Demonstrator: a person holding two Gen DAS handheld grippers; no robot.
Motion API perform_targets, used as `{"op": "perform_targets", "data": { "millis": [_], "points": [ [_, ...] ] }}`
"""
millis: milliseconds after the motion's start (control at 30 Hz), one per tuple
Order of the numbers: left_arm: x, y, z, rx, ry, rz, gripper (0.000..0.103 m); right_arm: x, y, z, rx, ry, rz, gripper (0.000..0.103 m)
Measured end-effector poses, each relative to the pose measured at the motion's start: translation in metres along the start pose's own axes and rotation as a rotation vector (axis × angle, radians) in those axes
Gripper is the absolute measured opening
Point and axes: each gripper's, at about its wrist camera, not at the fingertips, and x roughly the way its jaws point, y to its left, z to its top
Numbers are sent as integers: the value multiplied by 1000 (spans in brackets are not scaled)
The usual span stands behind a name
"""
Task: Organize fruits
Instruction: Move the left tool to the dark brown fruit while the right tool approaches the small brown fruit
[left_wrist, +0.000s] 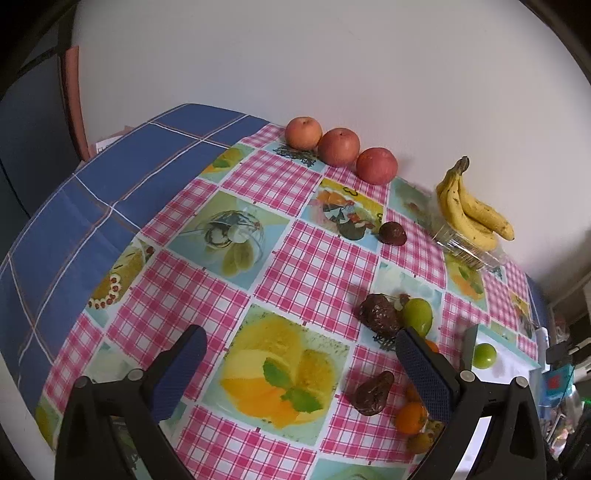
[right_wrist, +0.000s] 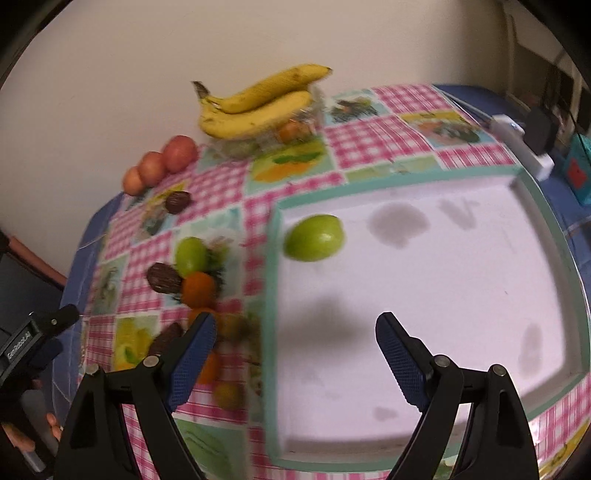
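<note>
A white tray with a teal rim holds one green fruit near its far left corner; tray and fruit also show in the left wrist view. My right gripper is open and empty above the tray's near left part. My left gripper is open and empty above the tablecloth. Left of the tray lie a second green fruit, dark wrinkled fruits and small oranges. Three apples line the wall. Bananas rest on a clear box.
The table has a pink checked fruit-print cloth over a blue cloth. A white device and a teal box sit beyond the tray. The left gripper's handle and hand show at left.
</note>
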Motion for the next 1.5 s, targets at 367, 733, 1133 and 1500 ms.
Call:
{"op": "perform_targets", "data": {
  "millis": [367, 733, 1133, 1500],
  "points": [
    [22, -13, -11, 25, 113, -57, 96, -6, 43, 1, -163, -13, 39, 74],
    [37, -31, -21, 73, 180, -98, 86, 10, 67, -17, -267, 85, 60, 56],
    [53, -32, -28, 50, 235, -85, 80, 30, 72, -29, -285, 204, 48, 48],
    [63, -29, -33, 0, 283, -110, 80, 50, 71, -42, -314, 292, 0, 38]
  ]
}}
